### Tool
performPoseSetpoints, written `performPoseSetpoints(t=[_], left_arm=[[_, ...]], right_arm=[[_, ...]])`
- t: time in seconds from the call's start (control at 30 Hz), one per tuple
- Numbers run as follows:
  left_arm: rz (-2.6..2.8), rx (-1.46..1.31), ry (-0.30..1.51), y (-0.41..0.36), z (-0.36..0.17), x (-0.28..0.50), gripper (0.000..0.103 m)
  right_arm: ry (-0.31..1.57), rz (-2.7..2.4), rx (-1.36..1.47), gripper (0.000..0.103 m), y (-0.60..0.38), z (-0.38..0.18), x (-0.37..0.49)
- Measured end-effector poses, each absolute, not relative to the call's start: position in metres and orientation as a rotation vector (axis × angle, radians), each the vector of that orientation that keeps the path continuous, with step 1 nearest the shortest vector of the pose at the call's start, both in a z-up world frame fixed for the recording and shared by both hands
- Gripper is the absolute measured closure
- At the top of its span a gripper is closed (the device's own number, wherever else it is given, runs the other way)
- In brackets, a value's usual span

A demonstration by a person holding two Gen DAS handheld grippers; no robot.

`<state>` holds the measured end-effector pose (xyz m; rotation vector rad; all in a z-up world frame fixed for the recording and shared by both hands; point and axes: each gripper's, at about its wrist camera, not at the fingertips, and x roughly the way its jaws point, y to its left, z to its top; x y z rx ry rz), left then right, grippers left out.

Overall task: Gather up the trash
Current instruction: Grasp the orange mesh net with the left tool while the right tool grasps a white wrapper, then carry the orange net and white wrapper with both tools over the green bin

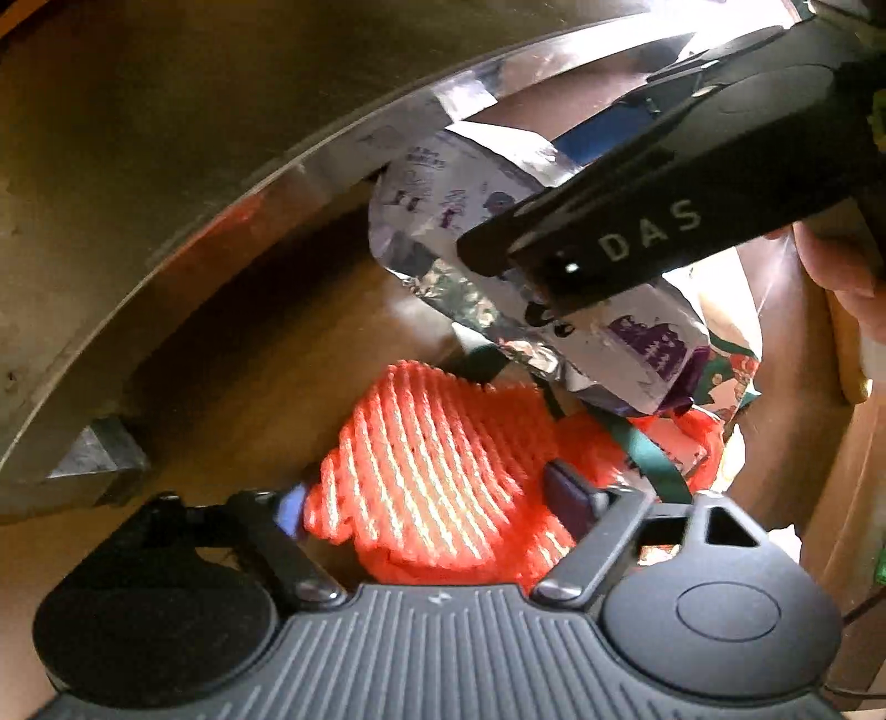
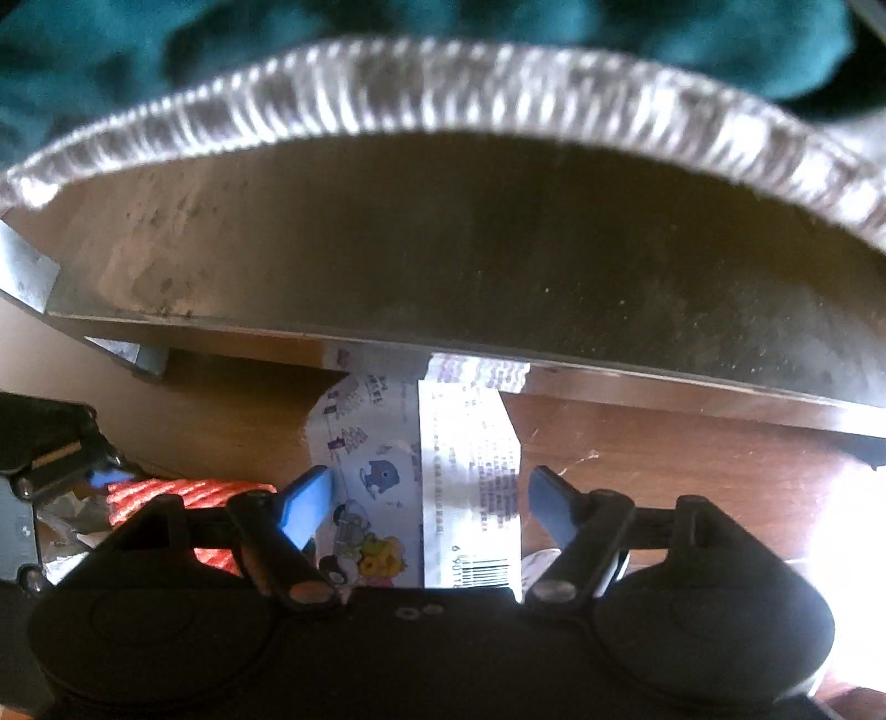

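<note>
A silver snack wrapper [image 1: 443, 188] with purple print lies on the brown table, its top tucked under a metal rim. It also shows in the right wrist view [image 2: 470, 476], between my right gripper's [image 2: 437, 498] open blue fingers [image 2: 307, 501]. The right gripper [image 1: 554, 266] hangs over the wrapper in the left wrist view. My left gripper [image 1: 437, 498] is open around an orange foam net [image 1: 432, 471]; whether the pads touch it I cannot tell. The net also shows in the right wrist view [image 2: 183, 495].
A round metal tray or stand [image 1: 194, 243] with a crimped foil edge [image 2: 443, 83] overhangs the table. Crumpled green and red wrappers [image 1: 731, 376] lie behind the net. Teal cloth [image 2: 387, 22] lies beyond the foil edge.
</note>
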<state>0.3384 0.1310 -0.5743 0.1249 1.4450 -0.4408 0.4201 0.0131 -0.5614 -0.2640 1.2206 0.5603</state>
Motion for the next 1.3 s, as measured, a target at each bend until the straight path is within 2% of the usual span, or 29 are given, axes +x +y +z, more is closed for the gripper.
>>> performPoseSetpoints(t=[0.13,0.23,0.27,0.3,0.37,0.5,0.83,1.1,1.3], left_arm=[[-0.433,0.079,1.444,0.133,-0.576,0.339,0.050],[-0.429,0.066,1.437,0.135,-0.573,0.337,0.062],[-0.421,0.061,1.440,0.136,-0.572,0.336,0.062],[-0.416,0.056,1.442,0.137,-0.571,0.335,0.063],[-0.404,0.047,1.449,0.135,-0.569,0.332,0.063],[-0.396,0.019,1.446,0.140,-0.558,0.327,0.070],[-0.421,0.014,1.415,0.150,-0.513,0.313,0.073],[-0.462,0.050,1.358,0.148,-0.441,0.292,0.073],[-0.463,0.034,1.244,0.147,-0.348,0.282,0.073]], right_arm=[[1.206,0.562,-0.271,0.029,0.012,-0.555,0.417],[1.189,0.577,-0.297,0.031,0.016,-0.553,0.413],[1.189,0.581,-0.308,0.046,0.017,-0.552,0.412],[1.202,0.568,-0.333,0.084,0.019,-0.555,0.413],[1.217,0.551,-0.328,0.081,0.020,-0.557,0.414],[1.204,0.556,-0.334,0.086,0.016,-0.550,0.412],[1.217,0.584,-0.385,0.088,-0.007,-0.488,0.381],[1.162,0.539,-0.370,0.088,-0.036,-0.384,0.343],[1.055,0.500,-0.277,0.088,-0.069,-0.279,0.316]])
